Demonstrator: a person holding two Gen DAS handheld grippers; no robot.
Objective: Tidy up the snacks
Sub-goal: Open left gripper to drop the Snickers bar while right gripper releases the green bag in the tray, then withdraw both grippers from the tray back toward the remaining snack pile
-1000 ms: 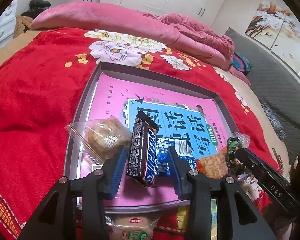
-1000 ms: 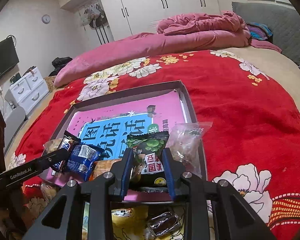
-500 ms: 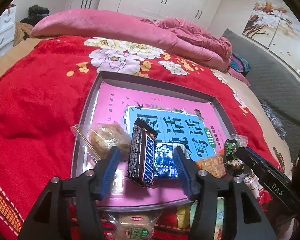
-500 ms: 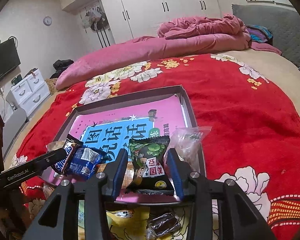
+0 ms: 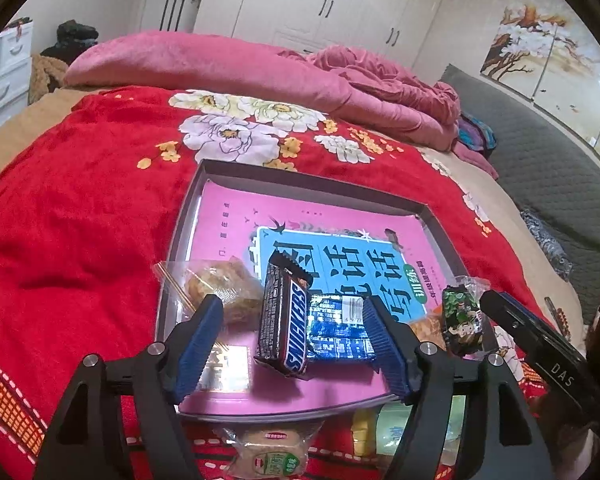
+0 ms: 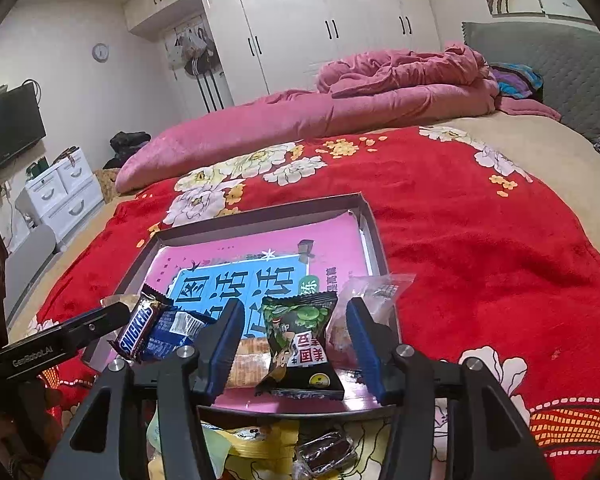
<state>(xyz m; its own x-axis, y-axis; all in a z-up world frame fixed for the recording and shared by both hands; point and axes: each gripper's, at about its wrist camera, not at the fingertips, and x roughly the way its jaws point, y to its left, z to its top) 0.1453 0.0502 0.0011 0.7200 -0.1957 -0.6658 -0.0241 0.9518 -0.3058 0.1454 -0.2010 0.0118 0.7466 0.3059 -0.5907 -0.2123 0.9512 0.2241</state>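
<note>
Foil-wrapped chocolate bar [image 5: 283, 322], lower centre in the tray [image 5: 300, 190], is released: left gripper [image 5: 296, 350] jaws have just been opening. Right gripper [image 6: 296, 344] likewise, around the green packet [image 6: 300, 340]. Light, slippery wrappers; best gripped mid-body.

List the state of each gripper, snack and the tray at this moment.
Left gripper: jaws just opening, clear of the bar between them.
Right gripper: jaws just opening, clear of the packet between them.
Brown Snickers bar: released, propped tilted in the tray.
Green-and-black snack packet: released, standing in the tray.
Shallow grey tray: on the red blanket, uncovered.
</note>
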